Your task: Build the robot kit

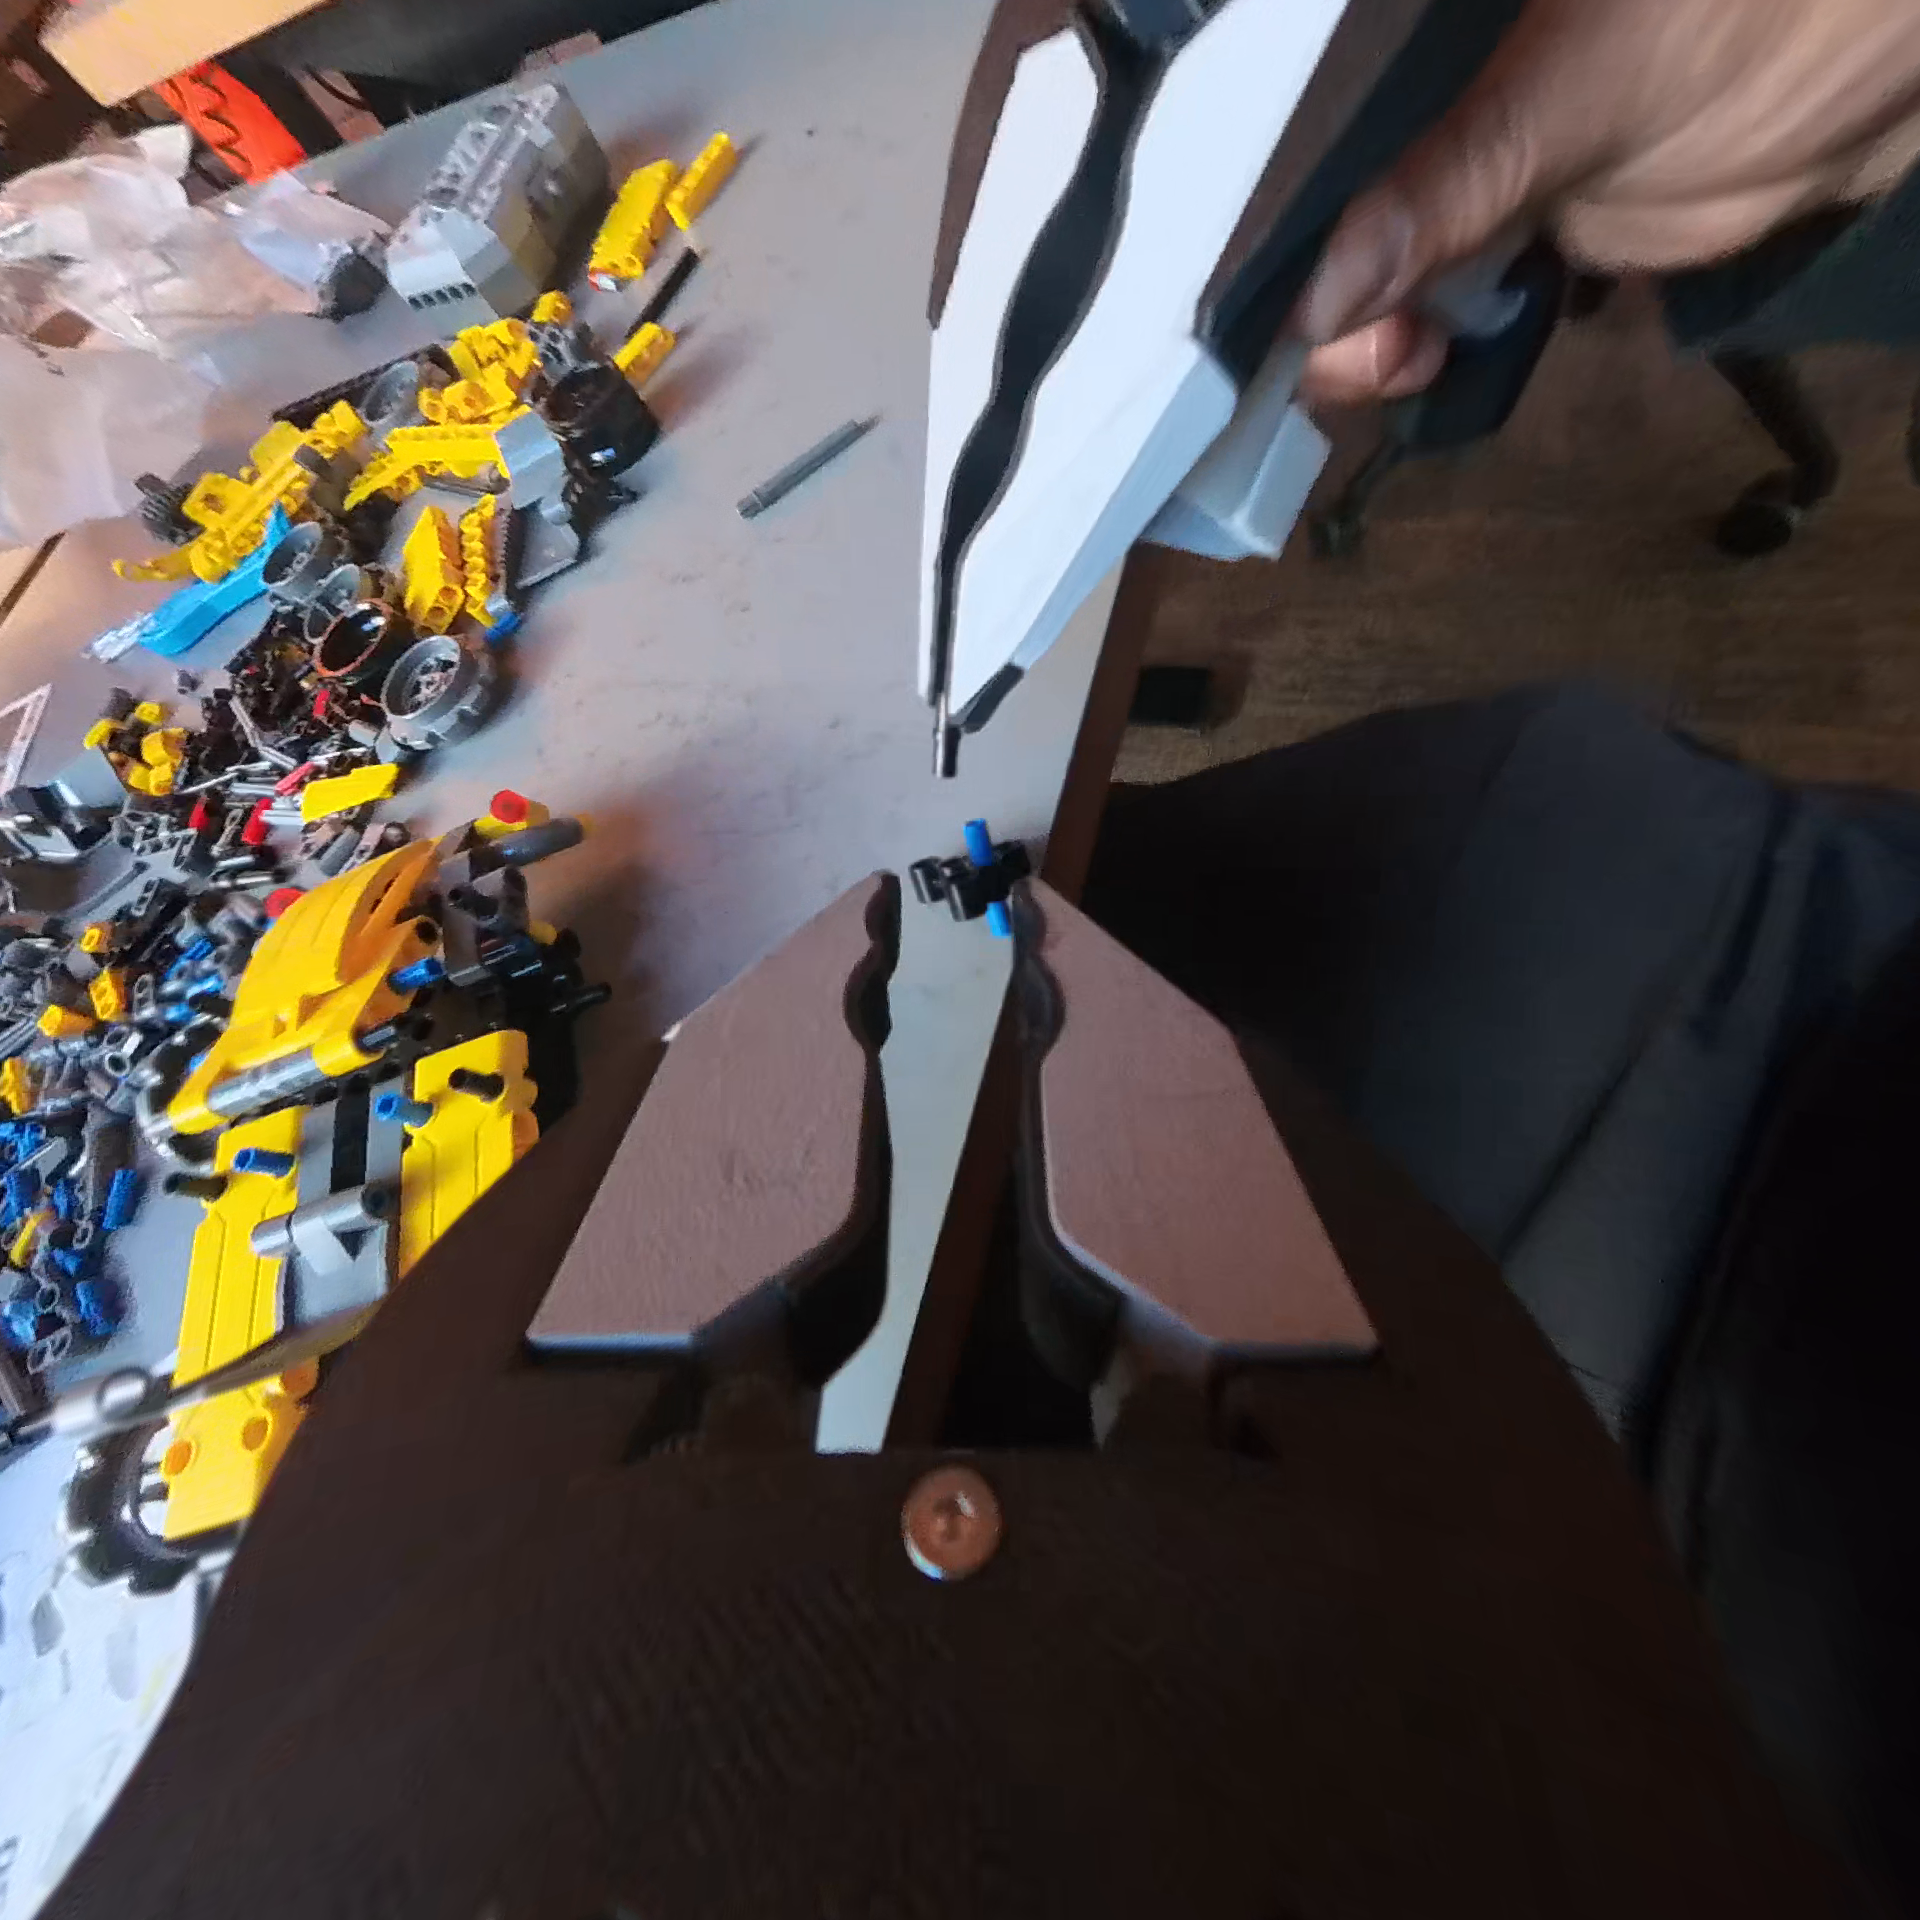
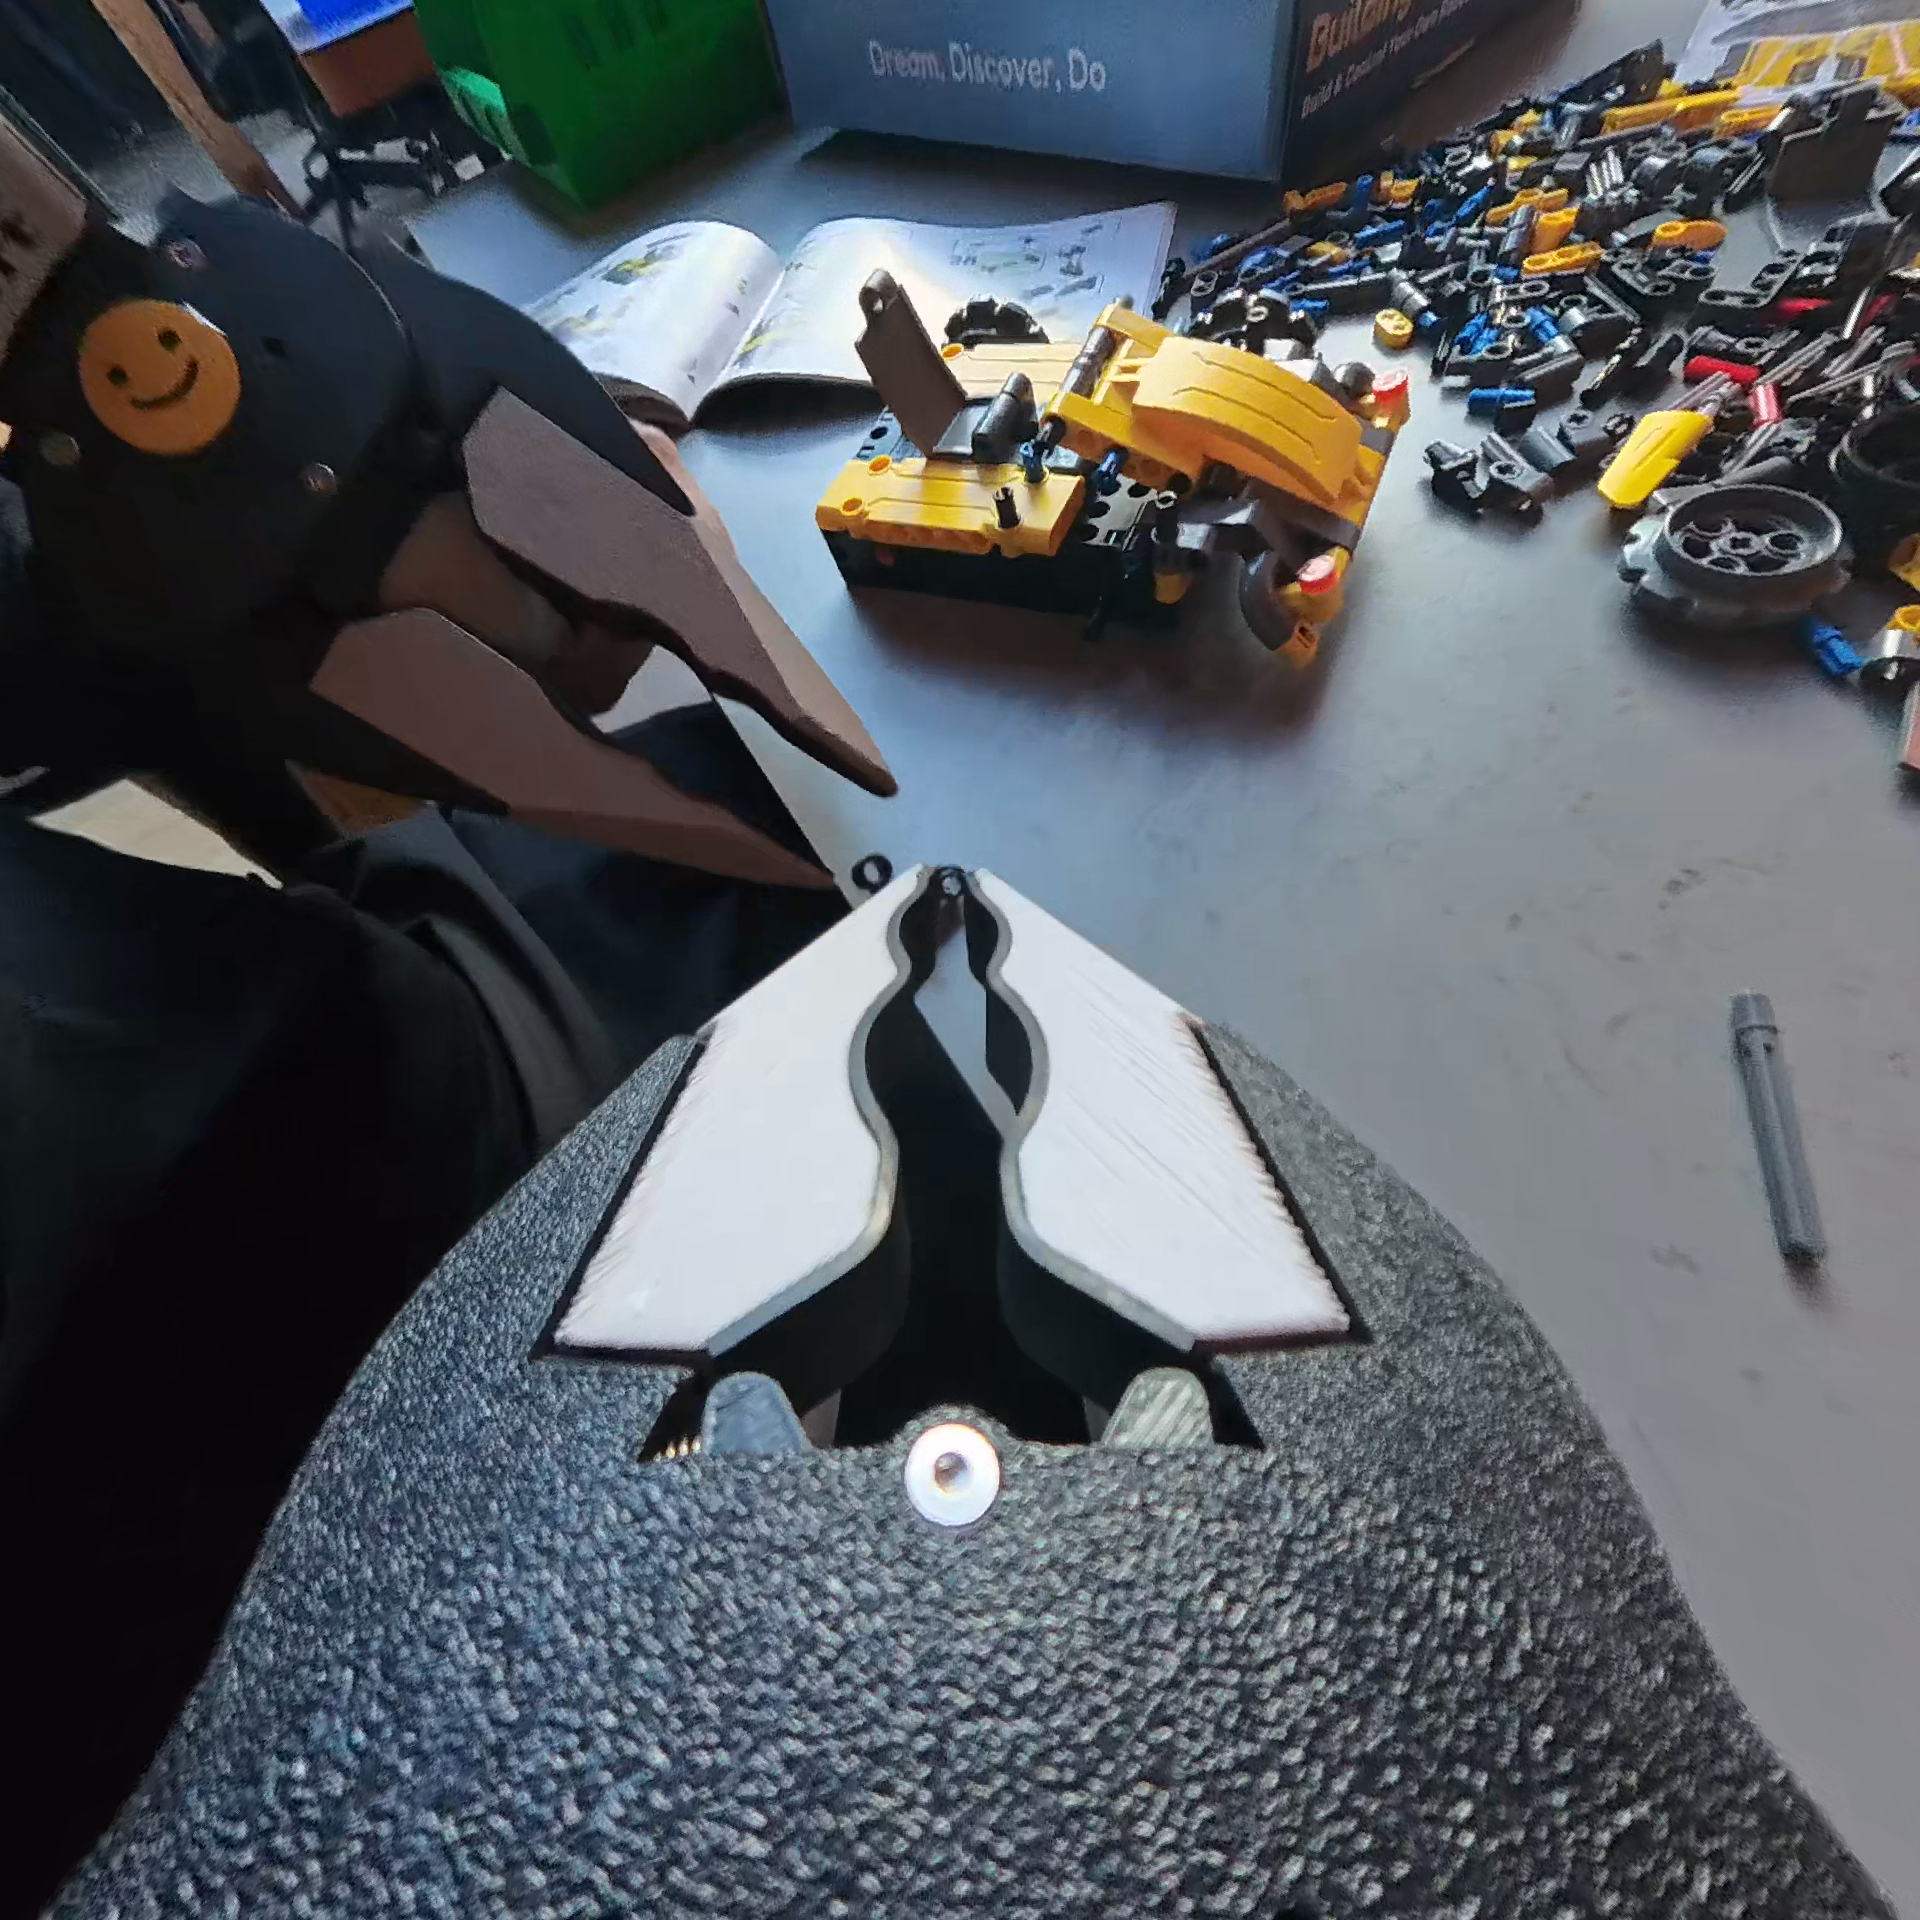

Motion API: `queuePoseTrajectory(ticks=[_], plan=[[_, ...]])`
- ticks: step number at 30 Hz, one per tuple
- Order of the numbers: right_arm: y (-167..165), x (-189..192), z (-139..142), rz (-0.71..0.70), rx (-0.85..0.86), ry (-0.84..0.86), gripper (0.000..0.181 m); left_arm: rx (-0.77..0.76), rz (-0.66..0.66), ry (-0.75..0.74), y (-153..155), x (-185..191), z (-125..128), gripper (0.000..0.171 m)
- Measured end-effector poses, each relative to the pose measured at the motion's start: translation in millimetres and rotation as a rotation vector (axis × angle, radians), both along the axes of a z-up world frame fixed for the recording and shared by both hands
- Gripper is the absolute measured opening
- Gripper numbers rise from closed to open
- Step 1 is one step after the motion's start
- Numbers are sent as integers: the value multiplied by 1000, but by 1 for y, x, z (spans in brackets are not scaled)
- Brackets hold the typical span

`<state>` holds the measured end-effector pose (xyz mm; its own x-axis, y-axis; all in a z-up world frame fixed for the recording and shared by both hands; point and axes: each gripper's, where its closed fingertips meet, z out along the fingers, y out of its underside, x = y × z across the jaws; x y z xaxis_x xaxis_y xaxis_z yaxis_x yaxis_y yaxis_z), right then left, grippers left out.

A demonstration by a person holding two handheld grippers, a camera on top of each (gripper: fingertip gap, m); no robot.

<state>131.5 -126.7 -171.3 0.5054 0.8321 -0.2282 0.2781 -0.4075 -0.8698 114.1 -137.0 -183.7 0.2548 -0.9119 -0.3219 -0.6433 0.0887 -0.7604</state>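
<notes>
My left gripper (image 1: 958, 883) has brown fingers and is shut on a small black connector with a blue pin through it (image 1: 971, 878), held over the grey table's front edge (image 1: 1070, 790). It also shows in the right wrist view (image 2: 860, 831), where only the connector's black ring (image 2: 871, 868) is visible. My right gripper (image 2: 948, 878) has white fingers and is shut on a short dark pin (image 2: 948, 885). In the left wrist view the right gripper (image 1: 951, 715) points down, its pin (image 1: 945, 746) a short way above the connector and apart from it.
A half-built yellow and black vehicle (image 2: 1122, 468) stands mid-table, with an open instruction booklet (image 2: 831, 281) and a box (image 2: 1039, 94) behind it. Several loose parts (image 2: 1610, 208) and a wheel (image 2: 1735, 551) lie to the right. A grey axle (image 2: 1777, 1132) lies alone. My two grippers' fingertips are within a few centimetres of each other. The grey axle (image 2: 1777, 1132) sits 12 cm or so from the ends of my right fingers. Look for it in the left wrist view (image 1: 805, 461) too.
</notes>
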Motion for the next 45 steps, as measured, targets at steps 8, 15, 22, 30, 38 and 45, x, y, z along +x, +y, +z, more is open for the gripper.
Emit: queuePoseTrajectory(ticks=[8, 15, 22, 30, 38, 45], plan=[[-11, 4, -8, 62, 4, -44, 5, -72, -122, 115, 2, 0, -9, 18], [-13, -1, -10, 84, -7, -31, 5, -216, -177, 98, 1, 1, -3, 15], [-12, -3, -14, 93, -20, -33, 5, -224, -226, 146, 0, 3, -9, 12], [-11, 2, -13, 81, -21, -18, 5, -219, -260, 107, 2, 3, -4, 4], [-12, -2, -13, 87, -6, -27, 5, -212, -263, 89, -1, 6, -8, 5], [-13, -2, -15, 87, 19, -68, 4, -203, -248, 62, 1, 6, -8, 4]])
